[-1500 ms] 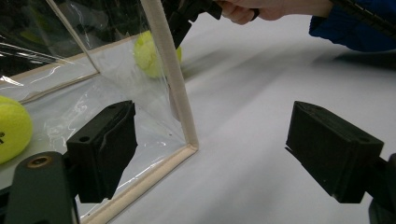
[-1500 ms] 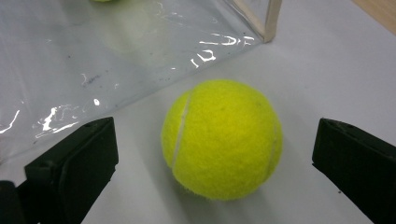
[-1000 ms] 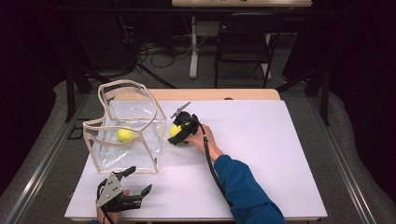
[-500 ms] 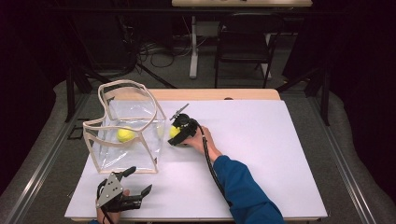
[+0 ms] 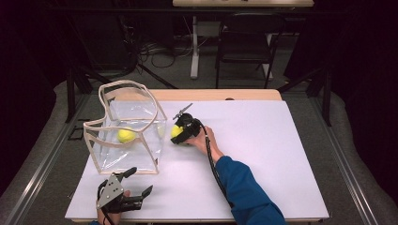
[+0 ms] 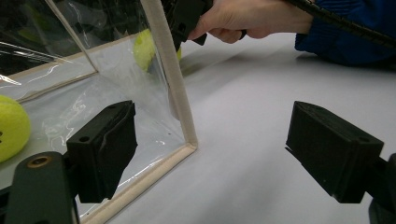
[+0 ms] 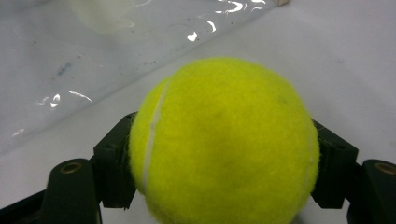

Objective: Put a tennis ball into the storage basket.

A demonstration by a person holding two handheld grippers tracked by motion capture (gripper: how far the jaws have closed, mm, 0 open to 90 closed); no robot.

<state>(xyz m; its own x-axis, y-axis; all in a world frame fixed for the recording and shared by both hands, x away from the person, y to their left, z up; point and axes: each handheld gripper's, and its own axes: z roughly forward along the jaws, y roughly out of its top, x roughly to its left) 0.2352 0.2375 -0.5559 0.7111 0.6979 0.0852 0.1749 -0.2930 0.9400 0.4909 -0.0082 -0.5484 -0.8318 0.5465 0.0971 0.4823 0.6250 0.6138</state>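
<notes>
Just right of the clear bag [image 5: 126,136], your right gripper [image 5: 180,134] clamps a tennis ball [image 7: 224,140] between both jaws, low over the white table [image 5: 281,154]. A second ball [image 5: 125,135] lies inside the bag. Near the front edge, your left gripper [image 5: 129,187] rests with jaws spread, holding nothing.

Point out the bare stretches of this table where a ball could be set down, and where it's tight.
The white table is bare across its whole right part, from the blue sleeve to the right edge, and along the far strip behind the right gripper. The left is crowded: the clear bag stands there, the held tennis ball beside it, the left gripper just in front.
</notes>
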